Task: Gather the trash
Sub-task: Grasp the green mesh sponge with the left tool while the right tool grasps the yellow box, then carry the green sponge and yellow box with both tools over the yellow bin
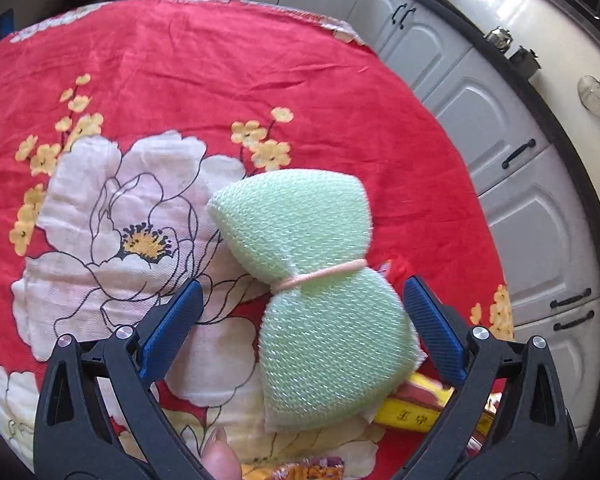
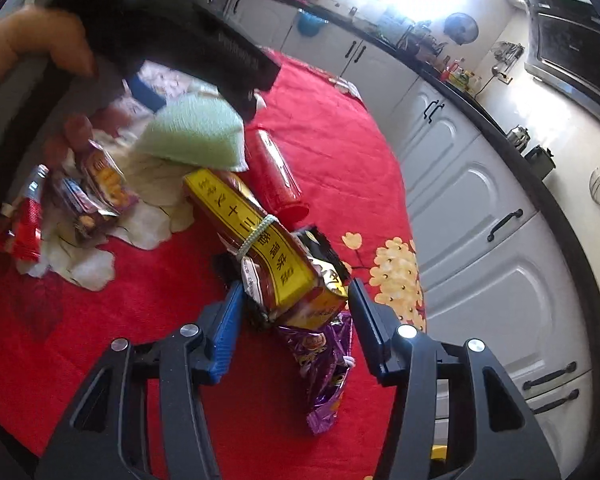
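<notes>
Left gripper (image 1: 302,316) wide open around green knitted bow-shaped sponge (image 1: 312,280) on red flowered tablecloth (image 1: 220,80), pads apart from it, right gripper (image 2: 296,312) half-closed astride yellow-and-brown snack packet (image 2: 260,240) beside sponge, contact unclear

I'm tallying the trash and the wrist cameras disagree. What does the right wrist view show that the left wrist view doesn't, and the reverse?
Only the right wrist view: the purple snack bag, red tube, snack packets, red cylindrical pack, and the right gripper around the box end; contact unclear.

Only the left wrist view: the pink elastic band around the sponge, and the left gripper, open, straddling it.

Both: green mesh sponge, yellow box, red floral tablecloth.
</notes>
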